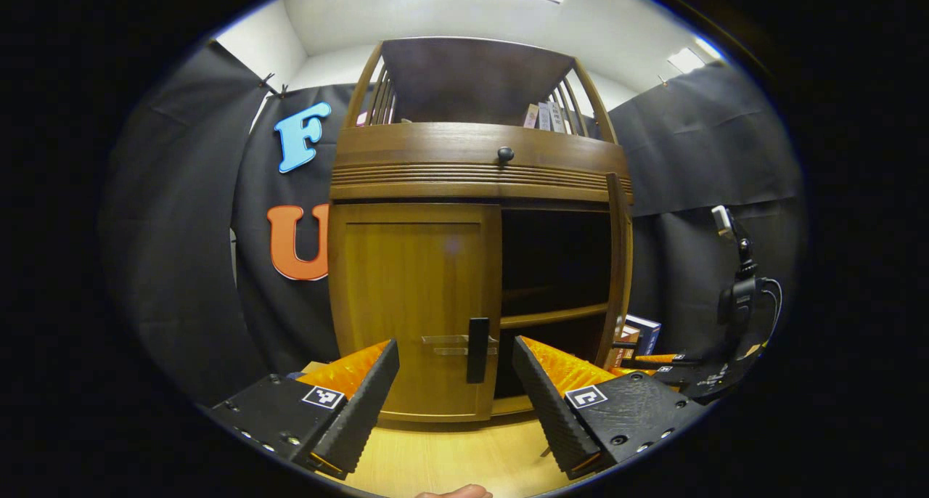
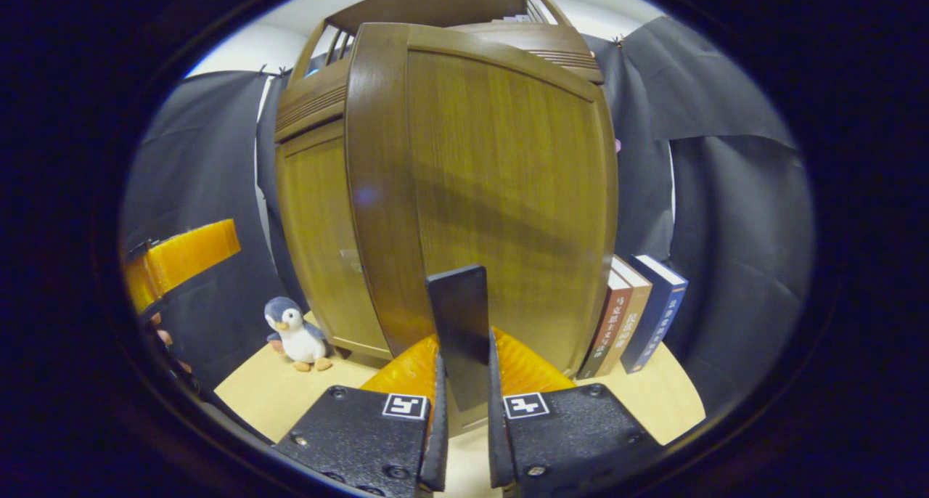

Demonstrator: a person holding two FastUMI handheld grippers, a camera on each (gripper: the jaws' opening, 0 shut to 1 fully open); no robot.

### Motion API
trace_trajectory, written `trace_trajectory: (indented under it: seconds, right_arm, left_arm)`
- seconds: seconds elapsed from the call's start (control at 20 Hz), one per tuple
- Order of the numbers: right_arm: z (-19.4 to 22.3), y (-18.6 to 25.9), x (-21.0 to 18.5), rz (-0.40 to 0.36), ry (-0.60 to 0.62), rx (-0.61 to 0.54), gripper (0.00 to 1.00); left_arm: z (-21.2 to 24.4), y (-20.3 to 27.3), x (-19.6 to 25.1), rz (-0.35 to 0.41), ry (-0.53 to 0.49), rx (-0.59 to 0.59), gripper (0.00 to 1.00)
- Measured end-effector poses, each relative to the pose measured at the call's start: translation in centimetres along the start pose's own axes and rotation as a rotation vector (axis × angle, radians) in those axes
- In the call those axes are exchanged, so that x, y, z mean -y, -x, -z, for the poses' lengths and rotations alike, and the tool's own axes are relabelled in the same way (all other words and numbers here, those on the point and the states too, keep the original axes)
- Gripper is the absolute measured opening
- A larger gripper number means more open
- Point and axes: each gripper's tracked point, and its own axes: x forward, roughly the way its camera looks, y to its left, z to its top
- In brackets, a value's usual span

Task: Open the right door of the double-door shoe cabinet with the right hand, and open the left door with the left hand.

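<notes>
Right gripper [image 2: 464,440] clamping door handle [image 2: 459,324], left gripper [image 1: 456,400] seemingly wide.

Hung ahead and to both sides: black cloth [image 1: 697,157], clipped up beneath a white wall [image 1: 261,41]. Glowed overhead, ceiling light panels [image 1: 686,60]. Spread beneath the tool, a pale wooden tabletop [image 1: 450,458].

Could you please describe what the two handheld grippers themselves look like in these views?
The left gripper has two wedge-shaped, ribbed fingers on black, bolted mounting blocks, each block carrying a small square black-and-white marker. The right gripper is built alike, with the same markers. No cables or sleeves are visible.
</notes>
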Motion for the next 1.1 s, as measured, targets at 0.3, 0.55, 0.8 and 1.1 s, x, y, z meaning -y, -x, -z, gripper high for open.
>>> trace_trajectory:
  seconds: [0.3,0.55,0.8,1.1]
  right_arm:
    - [0.5,3.2,3.2,0.021,0.000,0.016,0.25]
    - [0.8,5.7,7.1,0.096,-0.020,0.024,0.23]
    - [1.1,7.4,10.3,0.190,-0.058,0.027,0.15]
    - [2.5,8.8,13.0,0.259,-0.082,0.000,0.10]
  left_arm:
    - [0.5,-1.5,3.1,0.059,0.001,-0.023,0.95]
    - [0.8,-2.8,5.5,0.106,-0.005,-0.035,0.95]
    - [1.7,-3.4,7.7,0.146,0.002,-0.058,0.95]
    - [2.3,-4.4,8.6,0.159,-0.004,-0.074,0.95]
